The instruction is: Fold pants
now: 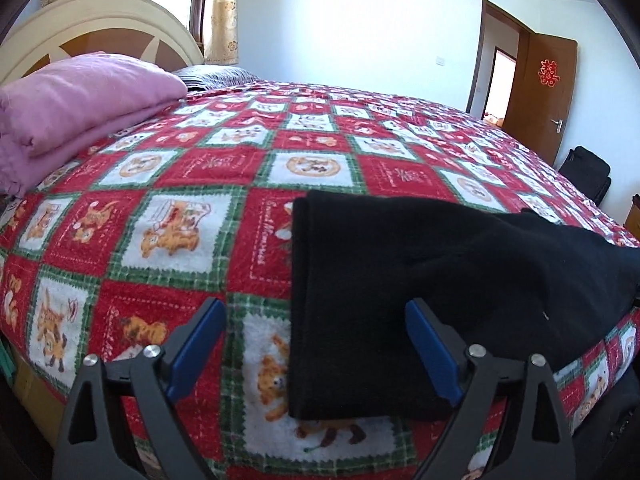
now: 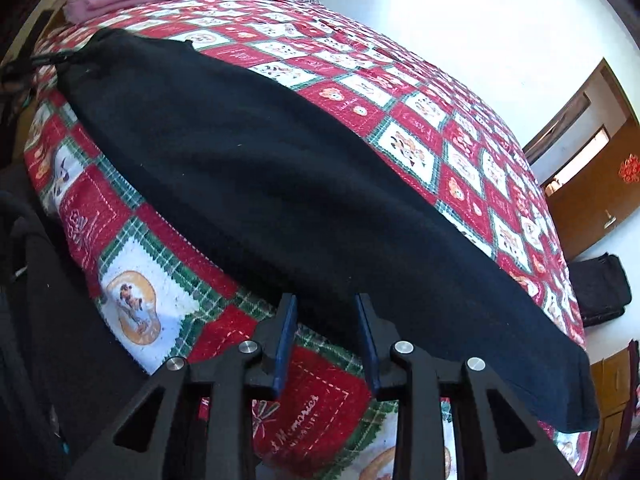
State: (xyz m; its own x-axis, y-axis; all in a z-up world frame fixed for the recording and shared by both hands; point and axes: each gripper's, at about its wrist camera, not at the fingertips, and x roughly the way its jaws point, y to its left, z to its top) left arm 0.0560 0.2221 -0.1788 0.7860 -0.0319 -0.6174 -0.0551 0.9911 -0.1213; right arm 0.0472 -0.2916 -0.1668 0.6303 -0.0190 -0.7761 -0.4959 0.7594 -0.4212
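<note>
Pants, black, lie flat on bed's red patchwork quilt near its edge. L gripper: jaws wide open over waist end, gripping nothing. R gripper: jaws part-open at pants' edge, nothing clamped.

Near edge of bed: taken up by black pants, laid lengthwise along it.
Middle and far side of bedspread: bare, flat, open to a pass.
Head end: blocked by folded pink blanket, stacked against headboard, grey pillow just beside.
Left gripper: spread wide, hem of pants between fingers, no contact visible.
Right gripper: narrow gap, just short of pants' near edge.
Foot end: black bag beside open door.
</note>
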